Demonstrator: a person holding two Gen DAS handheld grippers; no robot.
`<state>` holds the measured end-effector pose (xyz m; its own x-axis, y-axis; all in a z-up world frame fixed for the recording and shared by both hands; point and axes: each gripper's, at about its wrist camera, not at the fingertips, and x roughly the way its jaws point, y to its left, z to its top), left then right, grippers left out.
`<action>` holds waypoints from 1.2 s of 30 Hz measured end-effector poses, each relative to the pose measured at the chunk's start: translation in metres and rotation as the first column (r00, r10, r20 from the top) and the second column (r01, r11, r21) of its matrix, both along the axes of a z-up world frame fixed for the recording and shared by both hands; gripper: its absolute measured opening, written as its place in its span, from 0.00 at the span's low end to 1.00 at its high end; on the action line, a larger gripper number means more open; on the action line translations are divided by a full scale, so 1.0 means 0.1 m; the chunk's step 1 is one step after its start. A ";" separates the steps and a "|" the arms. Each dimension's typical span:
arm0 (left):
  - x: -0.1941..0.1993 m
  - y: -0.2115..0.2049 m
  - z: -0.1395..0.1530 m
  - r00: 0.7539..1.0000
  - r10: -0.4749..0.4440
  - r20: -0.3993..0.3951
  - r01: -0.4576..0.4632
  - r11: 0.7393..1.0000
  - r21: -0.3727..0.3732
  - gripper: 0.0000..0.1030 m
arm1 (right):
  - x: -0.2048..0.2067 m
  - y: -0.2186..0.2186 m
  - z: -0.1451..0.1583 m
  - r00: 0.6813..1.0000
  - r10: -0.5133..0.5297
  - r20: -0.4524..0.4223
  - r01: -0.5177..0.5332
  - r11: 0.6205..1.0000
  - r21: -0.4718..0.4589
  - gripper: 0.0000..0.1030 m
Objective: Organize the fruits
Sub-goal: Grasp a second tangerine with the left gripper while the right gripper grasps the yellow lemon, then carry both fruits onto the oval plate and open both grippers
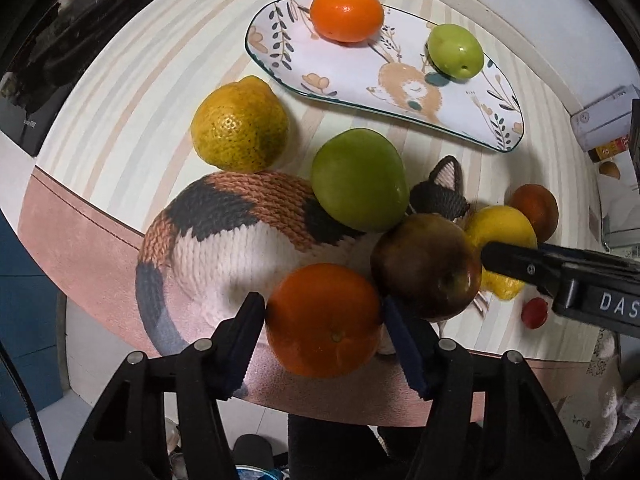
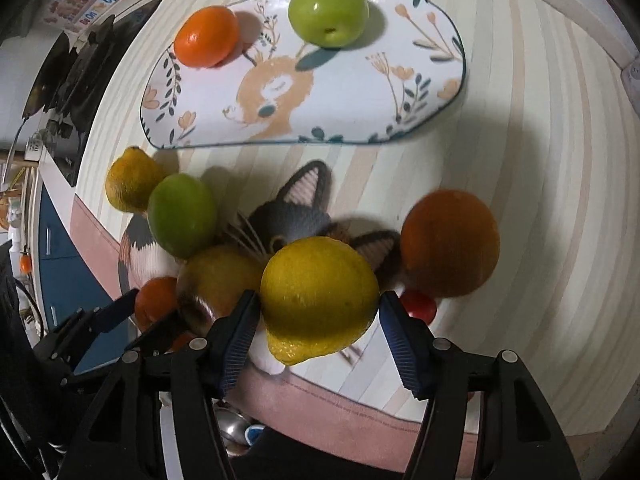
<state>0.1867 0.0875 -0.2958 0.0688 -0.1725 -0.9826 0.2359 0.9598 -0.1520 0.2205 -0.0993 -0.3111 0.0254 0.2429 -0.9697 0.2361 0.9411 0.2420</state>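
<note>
Left tongs (image 1: 324, 320): pointing steeply down, both pads pressed against the sides of an orange (image 1: 323, 319), which sits at the near edge of a knitted cat-shaped mat (image 1: 224, 240). Right tongs (image 2: 318, 310): likewise pointing down, closed on a yellow lemon (image 2: 318, 300), one pad on each flank; the lemon lies over the cat's face on the same mat. No earlier view is on hand for either pair. Patterned oval plate (image 2: 360, 92): white with a deer and leaf design, dark rim, set on the striped tabletop (image 2: 540, 200) beyond the mat; it carries a small orange tangerine (image 2: 207, 36) toward one end and a green fruit (image 2: 328, 12) further along, the two apart. Large green fruit (image 1: 358, 180): on the upper edge of the mat, beside a dark brownish apple (image 1: 426, 266) that touches the gripped orange. Speckled yellow citrus (image 1: 240, 124): on the tabletop just beside the mat, between it and the plate. Second orange (image 2: 450, 242): on the tabletop to the right of the lemon, near the cat's ear. Small red round item (image 2: 419, 305): just below that orange, partly hidden behind the right pad; kind cannot be told. Pink band: runs along the near edge of the tabletop.
</note>
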 end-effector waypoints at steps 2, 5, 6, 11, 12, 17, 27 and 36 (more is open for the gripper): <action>0.01 0.01 0.01 1.000 -0.009 0.004 0.009 1.000 0.004 0.59 | 0.03 -0.01 0.00 1.000 -0.011 0.008 0.011 1.000 0.001 0.63; 0.00 0.00 0.02 1.000 0.001 0.005 -0.001 1.000 0.010 0.57 | 0.05 0.02 0.01 1.000 0.010 0.015 -0.010 1.000 -0.018 0.62; -0.01 0.00 0.02 1.000 0.008 0.008 -0.008 1.000 0.014 0.57 | 0.04 0.02 0.03 1.000 0.021 0.013 -0.020 0.999 -0.026 0.62; -0.03 -0.01 0.04 0.998 0.049 0.038 -0.051 0.997 0.052 0.56 | -0.05 0.15 0.06 0.995 0.101 -0.018 -0.103 0.992 -0.070 0.62; -0.03 0.01 0.04 0.998 0.052 0.039 -0.054 0.997 0.054 0.56 | -0.07 0.15 0.03 0.994 0.102 -0.031 -0.104 0.992 -0.066 0.62; 0.01 0.02 0.00 0.998 0.038 0.049 -0.040 0.998 0.043 0.57 | -0.01 0.02 0.02 0.999 0.050 -0.007 -0.050 0.998 -0.038 0.63; 0.05 -0.02 -0.02 0.999 0.016 0.048 -0.019 0.997 0.068 0.56 | 0.08 -0.06 -0.01 0.999 0.037 -0.023 -0.038 0.999 -0.014 0.63; 0.16 -0.04 0.40 0.996 0.027 0.087 -0.025 0.999 -0.020 0.54 | 0.06 -0.24 0.41 0.996 -0.021 0.084 0.018 0.999 0.034 0.63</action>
